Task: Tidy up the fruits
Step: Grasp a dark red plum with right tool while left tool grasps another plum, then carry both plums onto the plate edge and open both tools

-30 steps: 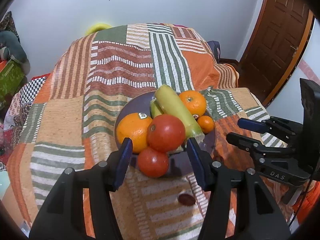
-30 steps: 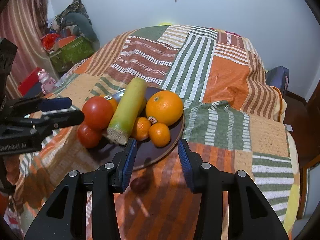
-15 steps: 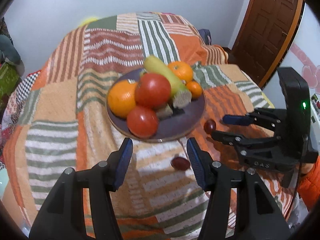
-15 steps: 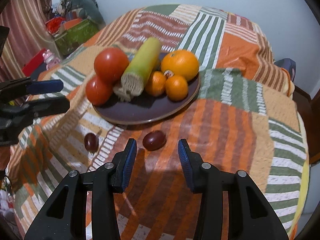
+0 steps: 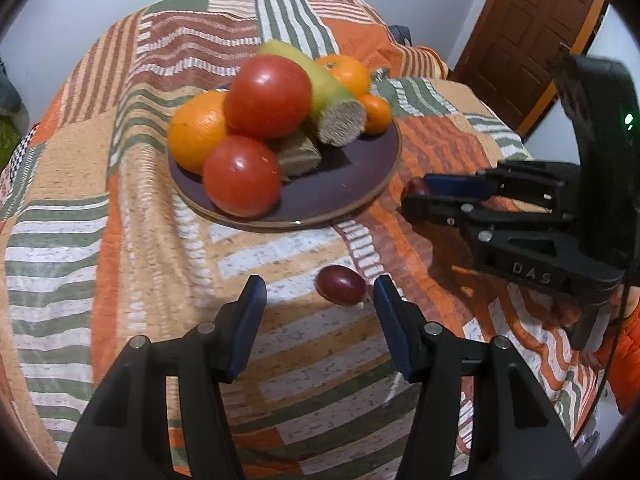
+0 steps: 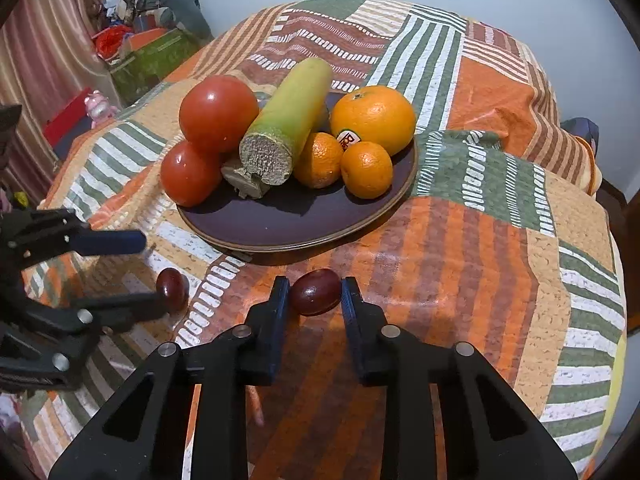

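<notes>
Here both grippers' fingers (image 6: 347,300) bracket dark fruits (image 6: 315,292) below plate (image 6: 304,236)

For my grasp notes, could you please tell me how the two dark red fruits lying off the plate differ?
The right fruit sits between the right claw fingers; the left fruit lies ahead of the left claw, nearer one finger. The right fruit rests on orange stripes, the left on white. Both are small, oval, on the cloth.

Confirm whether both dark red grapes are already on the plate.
No: both grapes lie on the cloth in front of the plate.
</notes>
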